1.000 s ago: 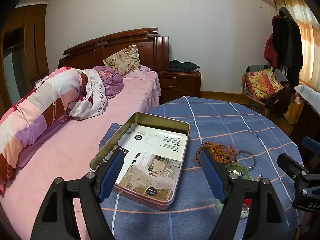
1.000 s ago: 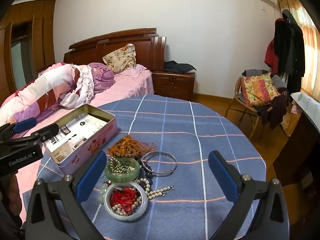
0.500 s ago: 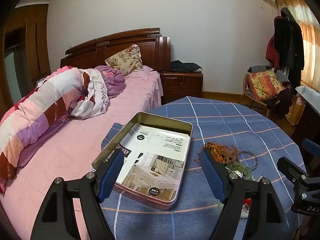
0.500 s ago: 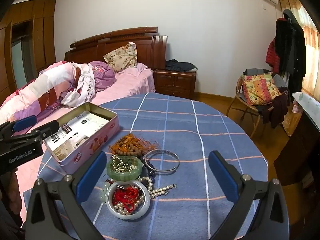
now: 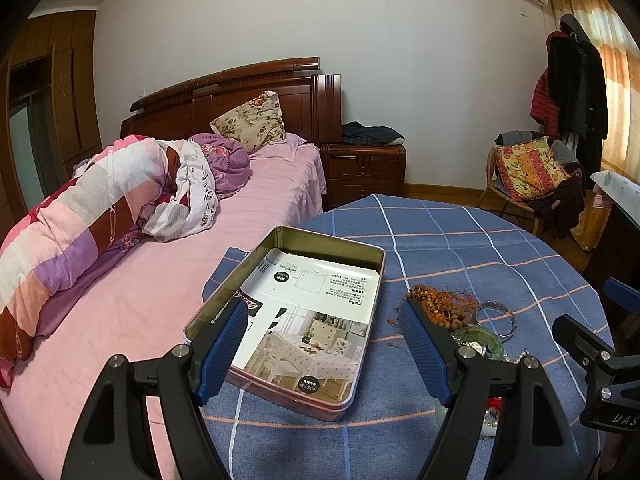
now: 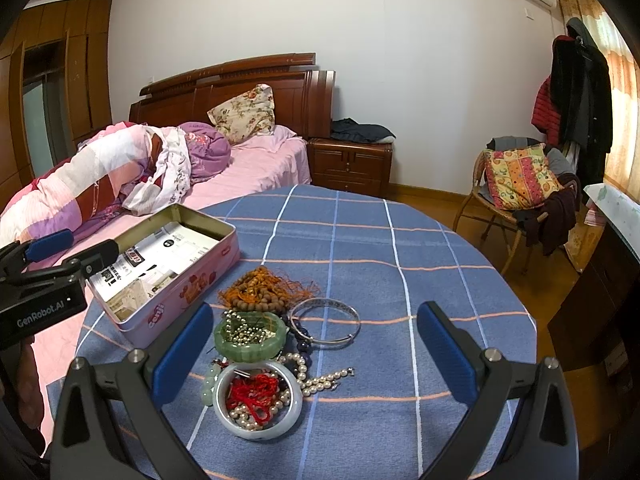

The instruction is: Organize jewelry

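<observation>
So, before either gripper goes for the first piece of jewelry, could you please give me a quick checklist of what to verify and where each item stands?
1. Left gripper open and empty: ok.
2. Right gripper open and empty: ok.
3. Pink tin has its lid off, ready to receive: ok, though a printed sheet lines the bottom.
4. Silver bangle lies flat and mostly clear of the pile: ok.
5. Pearl strand free of the white bangle and the red cord: not ok, they overlap.
6. Wooden beads untangled from the orange tassels: cannot tell.
</observation>
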The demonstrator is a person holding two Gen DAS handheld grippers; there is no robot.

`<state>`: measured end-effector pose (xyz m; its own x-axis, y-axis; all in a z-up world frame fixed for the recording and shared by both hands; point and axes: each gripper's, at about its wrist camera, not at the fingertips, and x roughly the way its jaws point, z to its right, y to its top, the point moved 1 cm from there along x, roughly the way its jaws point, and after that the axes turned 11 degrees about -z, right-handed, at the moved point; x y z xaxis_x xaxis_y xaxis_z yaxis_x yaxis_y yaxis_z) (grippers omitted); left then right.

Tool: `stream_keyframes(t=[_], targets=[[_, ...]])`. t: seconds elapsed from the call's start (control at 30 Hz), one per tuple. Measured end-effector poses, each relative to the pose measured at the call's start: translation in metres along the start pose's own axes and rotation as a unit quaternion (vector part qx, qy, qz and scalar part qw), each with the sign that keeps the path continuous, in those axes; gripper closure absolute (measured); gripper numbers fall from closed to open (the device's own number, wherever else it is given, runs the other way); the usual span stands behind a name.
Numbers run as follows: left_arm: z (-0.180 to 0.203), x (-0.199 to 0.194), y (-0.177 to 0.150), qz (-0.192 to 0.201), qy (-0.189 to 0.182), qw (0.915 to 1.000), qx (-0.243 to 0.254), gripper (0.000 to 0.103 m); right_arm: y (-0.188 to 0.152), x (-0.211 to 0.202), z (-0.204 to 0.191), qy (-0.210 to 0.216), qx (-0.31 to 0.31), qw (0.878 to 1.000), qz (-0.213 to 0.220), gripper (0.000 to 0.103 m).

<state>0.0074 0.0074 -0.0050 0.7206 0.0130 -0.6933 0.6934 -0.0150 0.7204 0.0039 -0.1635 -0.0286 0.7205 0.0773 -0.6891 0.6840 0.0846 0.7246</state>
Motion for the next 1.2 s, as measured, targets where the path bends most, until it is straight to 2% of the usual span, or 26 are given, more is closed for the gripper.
stream_keyframes(t=[1.2], targets=[[0.0023, -0.0031, 0.0045, 0.003, 0.002, 1.0, 0.001, 0.025, -0.004, 0.005, -0.0087, 0.001, 0.0, 1.0, -0.002, 0.0]])
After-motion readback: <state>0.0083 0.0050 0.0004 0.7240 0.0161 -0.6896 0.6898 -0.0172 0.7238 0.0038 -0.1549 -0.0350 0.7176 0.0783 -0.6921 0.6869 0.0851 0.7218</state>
